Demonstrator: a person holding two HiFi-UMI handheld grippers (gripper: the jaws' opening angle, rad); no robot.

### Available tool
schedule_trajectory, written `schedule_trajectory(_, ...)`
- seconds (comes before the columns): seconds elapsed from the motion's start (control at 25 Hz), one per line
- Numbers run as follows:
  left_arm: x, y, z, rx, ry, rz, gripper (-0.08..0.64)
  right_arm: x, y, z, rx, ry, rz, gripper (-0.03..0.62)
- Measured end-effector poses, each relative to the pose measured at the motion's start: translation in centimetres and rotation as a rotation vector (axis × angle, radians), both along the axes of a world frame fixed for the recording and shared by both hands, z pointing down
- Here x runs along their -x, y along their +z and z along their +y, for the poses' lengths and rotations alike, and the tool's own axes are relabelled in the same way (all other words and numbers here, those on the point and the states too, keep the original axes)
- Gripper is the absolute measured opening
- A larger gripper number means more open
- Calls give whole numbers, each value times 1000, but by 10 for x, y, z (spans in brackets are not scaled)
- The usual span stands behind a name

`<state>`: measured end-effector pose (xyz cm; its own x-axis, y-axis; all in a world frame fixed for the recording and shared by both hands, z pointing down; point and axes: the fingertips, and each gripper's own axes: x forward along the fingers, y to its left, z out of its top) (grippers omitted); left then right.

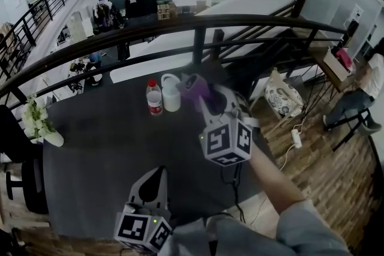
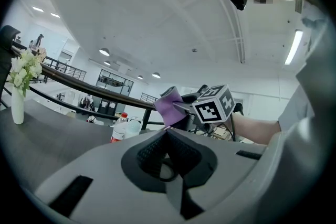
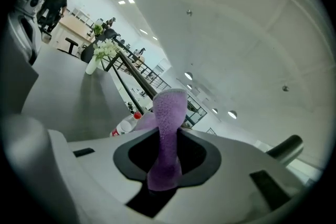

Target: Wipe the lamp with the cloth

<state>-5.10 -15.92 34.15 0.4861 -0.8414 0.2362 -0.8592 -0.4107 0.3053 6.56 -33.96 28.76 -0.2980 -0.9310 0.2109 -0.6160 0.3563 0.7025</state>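
Dark table (image 1: pixel 96 153); cloth (image 1: pixel 192 88) tight in right claw (image 1: pixel 200 100)

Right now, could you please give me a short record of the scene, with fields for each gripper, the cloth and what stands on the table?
Right gripper: shut on the purple cloth
Left gripper: shut, empty, by the table's near edge
Cloth position: held up close beside the white lamp; contact unclear
Table: dark; bottle with red cap just left of the lamp, flower vase at far left
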Motion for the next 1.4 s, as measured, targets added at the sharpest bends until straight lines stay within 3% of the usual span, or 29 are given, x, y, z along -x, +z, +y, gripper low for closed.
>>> schedule_trajectory(0.32, -27, -7, -8, -22, 53, 9, 0, -61, -66, 0, -206, 117, 14, 89)
schedule_trajectory(0.72, -80, -15, -27, -71, 98, 36, 0, -167, -143, 8, -405, 237, -129, 89)
schedule_trajectory(1.12, -100, -12, -33, -66, 124, 23, 0, -235, -158, 21, -430, 273, -430, 89)
schedule_trajectory(1.4, -115, -10, -39, -50, 104, -4, 0, -266, -133, 15, -360, 252, -613, 89)
